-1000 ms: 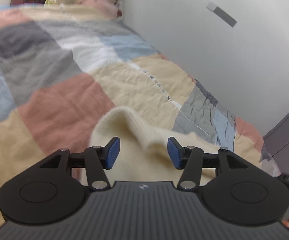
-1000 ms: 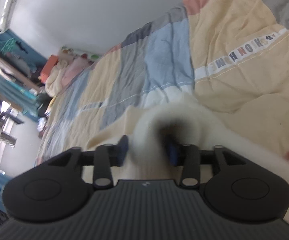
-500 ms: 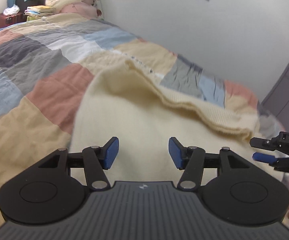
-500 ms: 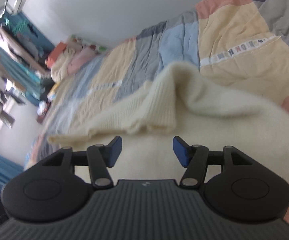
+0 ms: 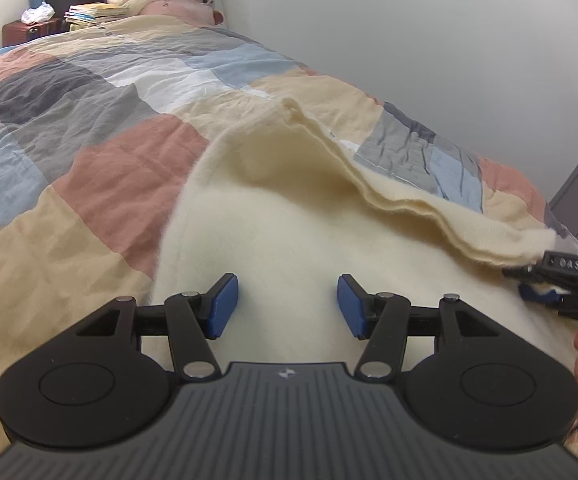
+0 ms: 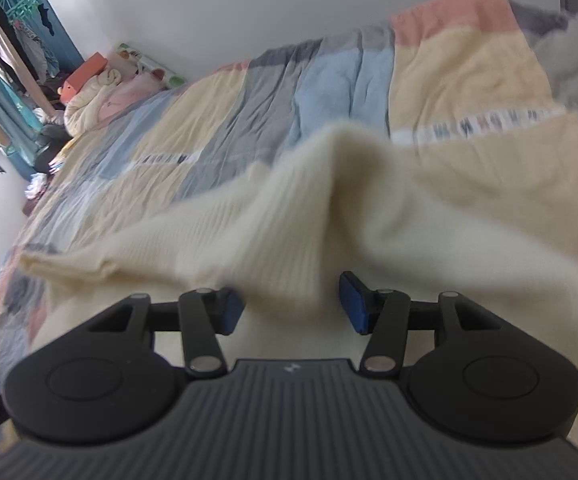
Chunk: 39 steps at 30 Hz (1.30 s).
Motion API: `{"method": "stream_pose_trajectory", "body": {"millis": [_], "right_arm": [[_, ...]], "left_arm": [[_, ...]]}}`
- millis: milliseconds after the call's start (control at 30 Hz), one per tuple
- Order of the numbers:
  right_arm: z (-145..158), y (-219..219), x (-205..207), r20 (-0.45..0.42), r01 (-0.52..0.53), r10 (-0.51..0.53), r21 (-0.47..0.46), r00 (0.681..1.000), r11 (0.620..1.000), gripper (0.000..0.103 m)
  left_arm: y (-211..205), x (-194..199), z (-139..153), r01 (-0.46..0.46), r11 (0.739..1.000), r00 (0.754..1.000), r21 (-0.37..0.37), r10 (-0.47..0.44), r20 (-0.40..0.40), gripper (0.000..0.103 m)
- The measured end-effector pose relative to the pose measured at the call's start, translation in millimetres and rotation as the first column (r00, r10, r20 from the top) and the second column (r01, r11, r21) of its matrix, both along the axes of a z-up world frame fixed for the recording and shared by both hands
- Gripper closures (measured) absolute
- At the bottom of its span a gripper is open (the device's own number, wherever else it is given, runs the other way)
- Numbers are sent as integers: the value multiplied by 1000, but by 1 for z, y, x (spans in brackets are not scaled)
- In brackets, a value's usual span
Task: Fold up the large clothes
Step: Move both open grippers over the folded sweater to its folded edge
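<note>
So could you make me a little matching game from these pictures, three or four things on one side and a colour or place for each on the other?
Things:
1. sweater
2. pads of the left gripper
3. stack of books
4. quilt

Descriptions:
a. blue
b. beyond the far end of the bed
c. cream, fluffy knit
d. patchwork of grey, pink, yellow and light blue

Pairs: 1-c, 2-a, 3-b, 4-d
</note>
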State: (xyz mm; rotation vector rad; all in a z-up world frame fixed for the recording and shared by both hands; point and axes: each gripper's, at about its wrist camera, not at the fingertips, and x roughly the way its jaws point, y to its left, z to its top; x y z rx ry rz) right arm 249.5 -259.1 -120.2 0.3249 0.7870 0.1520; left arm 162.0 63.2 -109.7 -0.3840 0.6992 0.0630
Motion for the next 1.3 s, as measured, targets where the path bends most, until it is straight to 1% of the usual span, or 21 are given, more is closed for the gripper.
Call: {"method": "stream_pose_trajectory", "body": {"millis": [100, 133, 267, 333, 367, 400, 467, 567, 633, 700, 900, 967, 1067, 1167, 1233, 1300], "right_arm": [[-2, -4, 17, 70, 49, -45, -60, 997, 997, 51], [-2, -8, 21, 90, 68, -62, -62, 994, 996, 54], [-2, -32, 36, 139, 148, -146, -11, 980, 989, 54], [-6, -44, 41, 129, 200, -202, 32, 971, 979, 54], [-10, -48, 44, 102, 200, -206, 65, 973, 978, 54], [-13, -50, 47, 81, 194, -201, 78, 976, 978, 54], [-15, -48, 48, 81, 185, -189, 57, 979, 981, 54], [-11, -41, 44, 87, 183, -185, 29, 979, 983, 54], [-5, -36, 38, 102, 176, -176, 16, 979, 984, 52], [-2, -32, 32, 113, 158, -158, 13, 981, 987, 52], [9, -17, 11, 113, 81, -80, -8, 990, 997, 51], [15, -12, -2, 129, 49, -44, -41, 991, 998, 51], [21, -7, -21, 129, -13, 20, -51, 991, 999, 51], [27, -2, -39, 110, -58, 65, -63, 992, 996, 51], [30, 1, -51, 118, -96, 102, -62, 988, 993, 51], [34, 4, -63, 122, -128, 136, -69, 983, 989, 51]], "left_arm": [[0, 2, 1, -12, 1000, 1000, 11, 12, 16, 42], [0, 3, 1, -14, 1000, 1000, 18, 14, 18, 42], [-2, 12, -3, -13, 999, 1000, 45, 12, 23, 42], [-1, 16, -5, -11, 998, 1000, 55, 9, 30, 42], [0, 18, -6, -12, 999, 1000, 53, 11, 30, 42], [1, 20, -8, -13, 999, 1000, 49, 12, 27, 42], [2, 21, -11, -14, 999, 1000, 42, 13, 25, 42], [-1, 17, -9, -2, 998, 1000, 65, 0, 27, 42], [-3, 9, -6, 5, 997, 999, 81, -8, 34, 42], [-4, 1, -4, 10, 996, 999, 85, -14, 38, 42], [-10, -18, 5, 15, 994, 998, 105, -20, 52, 42], [-12, -31, 9, 18, 995, 997, 99, -25, 66, 42], [-15, -45, 9, 12, 996, 998, 85, -18, 62, 42], [-21, -53, 12, 7, 993, 998, 118, -14, 62, 42], [-23, -58, 16, 12, 993, 998, 114, -20, 65, 42], [-27, -63, 20, 5, 992, 998, 127, -13, 62, 42]]}}
